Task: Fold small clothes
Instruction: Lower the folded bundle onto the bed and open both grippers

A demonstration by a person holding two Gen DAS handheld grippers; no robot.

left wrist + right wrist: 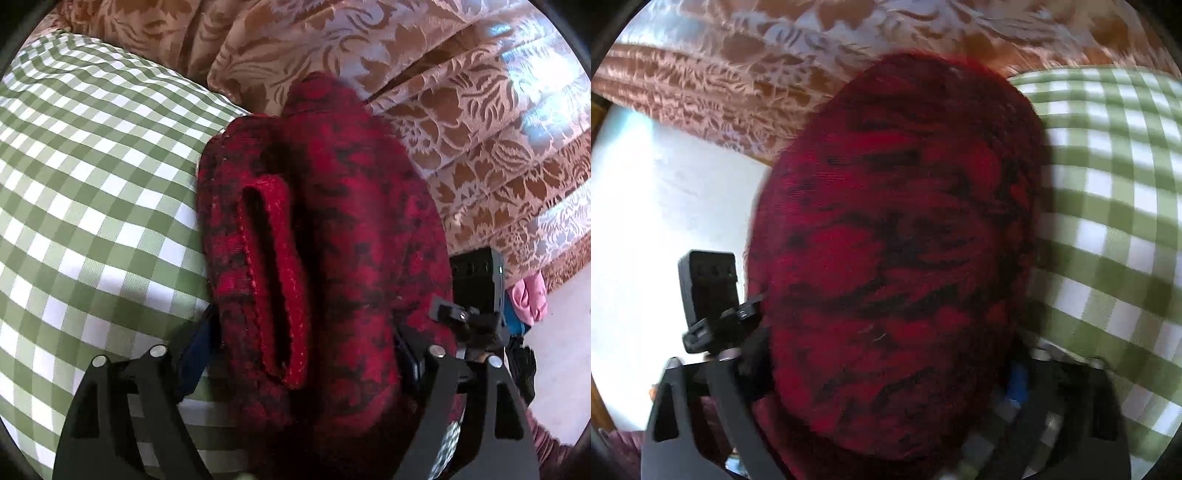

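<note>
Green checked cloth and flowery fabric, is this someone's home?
Probably a home, perhaps a bedroom: a green checked cloth, a brown floral brocade spread, and a red knitted garment being folded.

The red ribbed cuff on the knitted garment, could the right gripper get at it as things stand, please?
Probably not directly. The right gripper is filled by the red-and-black garment, whose bulk hides the cuff from its view; that cuff faces the left gripper.

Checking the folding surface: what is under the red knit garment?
Green checked cloth shows beside and below the red knit garment; what lies directly beneath is covered.
</note>
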